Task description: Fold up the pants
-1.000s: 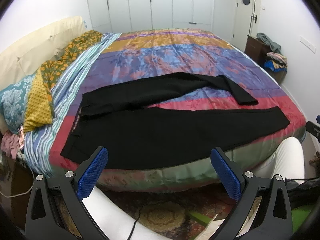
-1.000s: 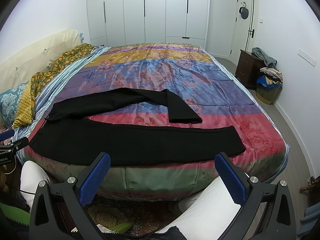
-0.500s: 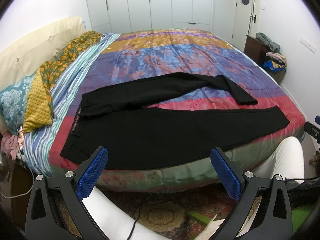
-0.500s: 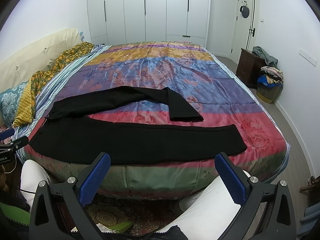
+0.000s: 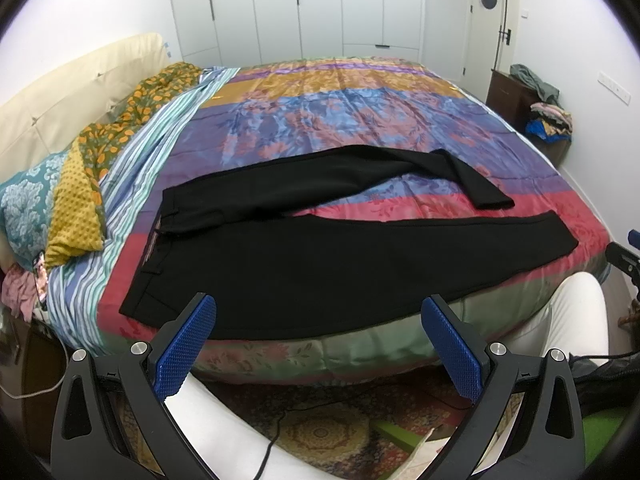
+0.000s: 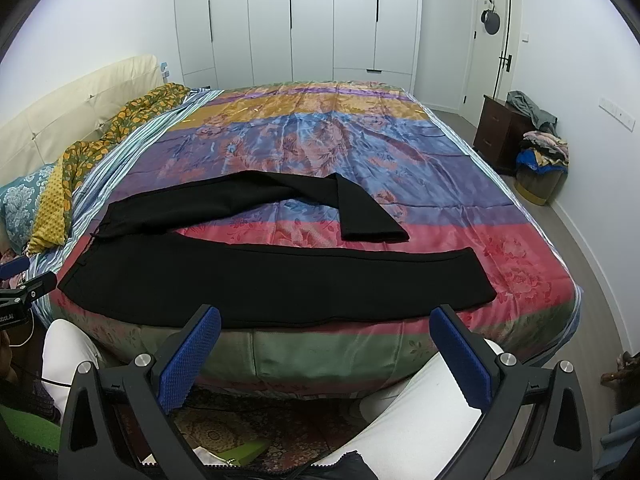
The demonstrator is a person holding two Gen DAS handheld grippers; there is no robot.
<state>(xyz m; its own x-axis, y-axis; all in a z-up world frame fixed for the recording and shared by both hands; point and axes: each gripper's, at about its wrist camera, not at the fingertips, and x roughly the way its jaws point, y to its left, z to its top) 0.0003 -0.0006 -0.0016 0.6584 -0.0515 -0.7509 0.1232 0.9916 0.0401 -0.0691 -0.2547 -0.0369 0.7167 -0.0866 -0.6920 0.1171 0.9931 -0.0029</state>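
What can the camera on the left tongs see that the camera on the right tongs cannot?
Only the left view shows the waistband's striped lining and the pink cloth beside the bed. Only the right view shows the dark drawer chest's front and the basket under the clothes pile. Both show the black pants spread on the colourful bedspread, far leg bent, the white wardrobe, and open tongs: left tongs, right tongs.

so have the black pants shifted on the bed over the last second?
No. The black pants lie where they did against the bedspread's colour bands, far leg bent across the red band, near leg along the bed's edge.
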